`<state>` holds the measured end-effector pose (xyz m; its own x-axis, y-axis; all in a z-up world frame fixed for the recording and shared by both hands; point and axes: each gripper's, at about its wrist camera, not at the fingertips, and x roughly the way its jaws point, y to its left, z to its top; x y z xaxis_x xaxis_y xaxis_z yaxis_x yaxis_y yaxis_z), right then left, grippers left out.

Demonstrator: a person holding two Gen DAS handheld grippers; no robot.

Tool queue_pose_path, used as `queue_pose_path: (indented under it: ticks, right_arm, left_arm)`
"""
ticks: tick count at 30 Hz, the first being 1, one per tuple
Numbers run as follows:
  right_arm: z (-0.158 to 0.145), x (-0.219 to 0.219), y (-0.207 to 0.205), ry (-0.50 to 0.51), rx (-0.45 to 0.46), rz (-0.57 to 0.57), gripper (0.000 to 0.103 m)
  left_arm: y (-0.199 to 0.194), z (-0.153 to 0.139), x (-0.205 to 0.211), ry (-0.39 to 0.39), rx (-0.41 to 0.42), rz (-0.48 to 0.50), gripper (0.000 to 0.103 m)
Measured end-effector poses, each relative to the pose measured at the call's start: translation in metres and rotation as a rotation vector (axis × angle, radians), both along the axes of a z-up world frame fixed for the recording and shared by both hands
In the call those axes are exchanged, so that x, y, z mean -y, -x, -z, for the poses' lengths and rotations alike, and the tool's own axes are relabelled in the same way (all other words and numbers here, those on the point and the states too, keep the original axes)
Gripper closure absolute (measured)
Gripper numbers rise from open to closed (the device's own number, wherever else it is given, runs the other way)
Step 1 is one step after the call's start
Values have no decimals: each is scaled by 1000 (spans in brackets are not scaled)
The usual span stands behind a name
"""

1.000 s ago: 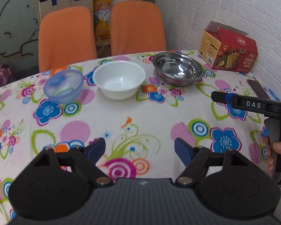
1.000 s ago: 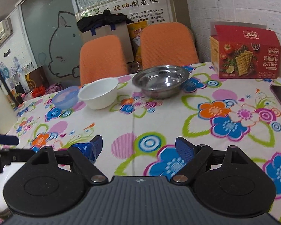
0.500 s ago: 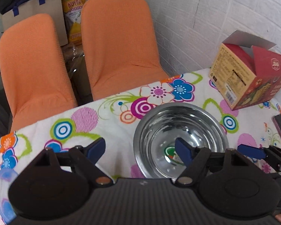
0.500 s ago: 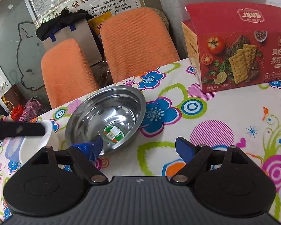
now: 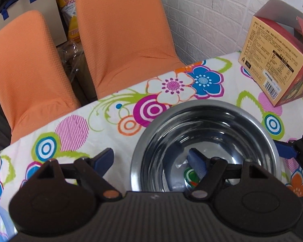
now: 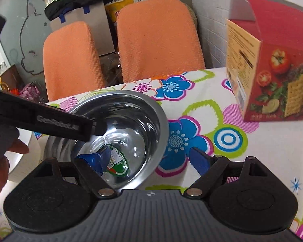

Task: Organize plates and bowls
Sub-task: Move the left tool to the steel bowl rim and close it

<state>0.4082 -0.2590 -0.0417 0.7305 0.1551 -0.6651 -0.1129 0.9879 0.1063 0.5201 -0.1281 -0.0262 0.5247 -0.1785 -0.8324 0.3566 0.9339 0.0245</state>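
A shiny steel bowl (image 5: 208, 133) with a green sticker inside stands on the flowered tablecloth near the table's far edge. My left gripper (image 5: 151, 159) is open and straddles the bowl's left rim, its right finger inside the bowl and its left finger outside. My right gripper (image 6: 151, 159) is open and straddles the bowl's (image 6: 131, 117) right rim, left finger inside, right finger outside. The left gripper's arm crosses the right wrist view over the bowl. A white bowl (image 6: 24, 157) shows partly at the left edge of the right wrist view.
A red cracker box (image 6: 272, 64) stands on the table to the right of the steel bowl, also in the left wrist view (image 5: 278, 54). Two orange chairs (image 5: 121, 34) stand beyond the far table edge. A white brick wall is behind the box.
Both grippers have moved forward from the near part of the table to the steel bowl and now sit over its opposite rims. The white and blue bowls have dropped out of the left view.
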Motion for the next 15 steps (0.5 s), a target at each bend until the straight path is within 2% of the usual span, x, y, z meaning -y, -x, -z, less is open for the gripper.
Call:
queue_pose_path:
  ticks: [5, 9, 10, 11, 15]
  right_arm:
    - [5, -13, 1, 97, 28, -37, 31]
    - [6, -12, 0, 88, 37, -36, 29]
    - [6, -12, 0, 89, 37, -33, 29]
    - [6, -13, 0, 87, 38, -33, 29]
    - [4, -13, 4, -39, 40, -103, 34]
  left_arm:
    - [0, 0, 2, 14, -2, 5, 27]
    - [3, 1, 5, 21, 8, 13, 31]
    - [4, 0, 6, 25, 8, 22, 39]
    - [4, 0, 7, 31, 5, 31, 42]
    - [7, -3, 6, 34, -8, 30, 51]
